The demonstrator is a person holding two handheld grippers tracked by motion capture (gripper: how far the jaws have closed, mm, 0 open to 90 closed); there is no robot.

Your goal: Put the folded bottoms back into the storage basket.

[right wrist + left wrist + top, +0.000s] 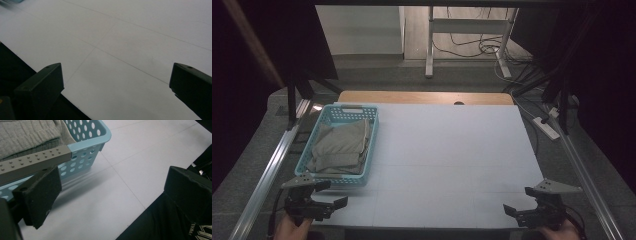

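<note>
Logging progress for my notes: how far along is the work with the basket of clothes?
Barely begun, it seems. The folded clothes lie in the blue basket at the table's left. Nothing is in hand: the left gripper sits open beside the basket, the right gripper open over bare table. All handling remains.

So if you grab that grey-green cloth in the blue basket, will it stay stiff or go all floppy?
Probably floppy: the folded cloth sags in soft creases inside the light blue basket. It likely unfolds when lifted by one edge. Its ribbed knit should grip well, not slip. The perforated plastic basket looks light, so it may slide along too.
</note>
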